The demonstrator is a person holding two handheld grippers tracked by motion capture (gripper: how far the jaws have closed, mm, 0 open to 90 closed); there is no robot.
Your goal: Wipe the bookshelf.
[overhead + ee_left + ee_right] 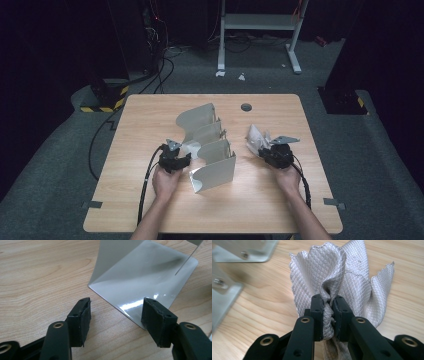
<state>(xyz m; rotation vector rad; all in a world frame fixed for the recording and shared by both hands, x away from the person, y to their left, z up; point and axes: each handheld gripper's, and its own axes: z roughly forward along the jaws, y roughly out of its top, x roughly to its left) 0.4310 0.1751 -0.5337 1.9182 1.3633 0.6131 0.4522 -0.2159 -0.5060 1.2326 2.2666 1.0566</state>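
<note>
R gripper (328,315) has its fingers (317,315) pinched nearly together on a bunched fold of the grey cloth (337,272), which stands up off the tabletop (150,200) to the right of the metal rack (207,145) w/ the rest fanning out loose ahead of the grip. L gripper (116,317) sits w/ fingers wide apart and nothing between them, one pad over the glossy foot plate of the rack (140,287), the other over bare wood. Risks, as I judge them: grip on the cloth is only a narrow twisted pinch, so a quick swing could let it slide out or leave a loose corner dragging on the tabletop. Free edges could also snag on a rack divider or its screws if the cloth goes in low. The rack looks light and isn't clamped by the L gripper, so a push from the cloth or R gripper may shove or tip it. L fingers near the plate edge could nudge it too.
</note>
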